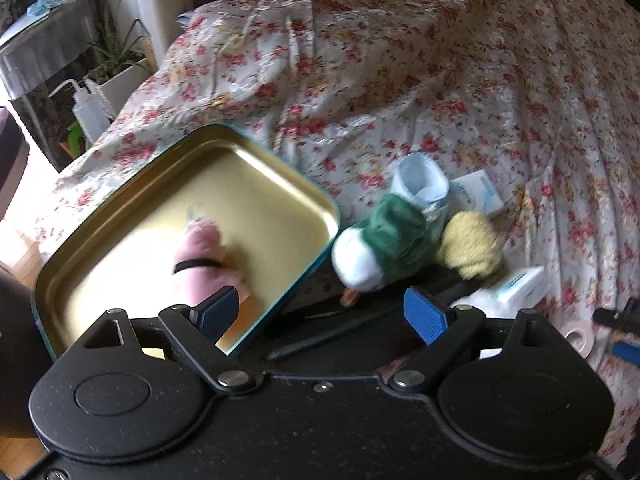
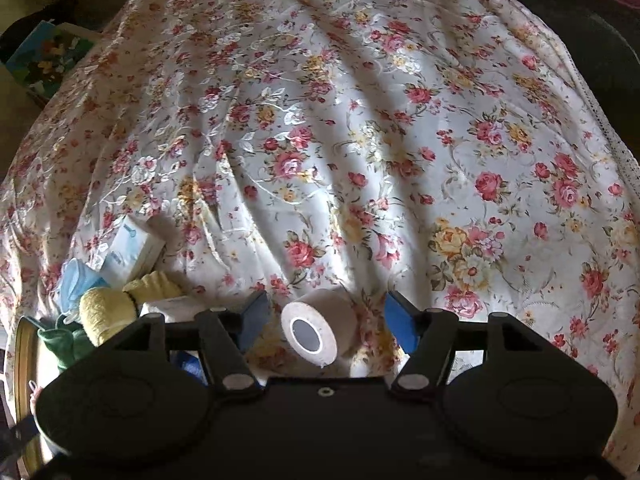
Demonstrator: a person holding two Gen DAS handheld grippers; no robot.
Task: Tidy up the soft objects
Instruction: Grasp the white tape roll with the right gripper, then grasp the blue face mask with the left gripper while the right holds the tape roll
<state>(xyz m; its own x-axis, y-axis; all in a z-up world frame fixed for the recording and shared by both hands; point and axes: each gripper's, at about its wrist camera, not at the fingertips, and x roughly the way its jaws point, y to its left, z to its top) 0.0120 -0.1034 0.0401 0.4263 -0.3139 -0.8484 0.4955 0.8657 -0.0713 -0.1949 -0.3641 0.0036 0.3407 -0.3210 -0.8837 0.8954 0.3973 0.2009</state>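
Floral bedspread (image 1: pixel 460 64) covers the whole bed, and at its left edge an open gold-lined tin (image 1: pixel 120 208) lies ready as the collecting place, a pink plush toy (image 1: pixel 204 256) already inside it. Hovering over the tin's near corner, the left gripper (image 1: pixel 320 312) is spread wide and empty, with a green-and-white plush (image 1: pixel 380 248) and a yellow plush (image 1: pixel 474 248) piled just right of the tin. Only the right wrist view shows the white tape roll (image 2: pixel 316 328) lying on the bedspread between the parted jaws of the right gripper (image 2: pixel 326 318), which do not touch it.

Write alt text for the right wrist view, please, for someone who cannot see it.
A white tape roll lies on its side on a floral bedspread, between the open right gripper fingers, which do not touch it. At lower left sit a yellow plush, a small white box and a blue cloth.
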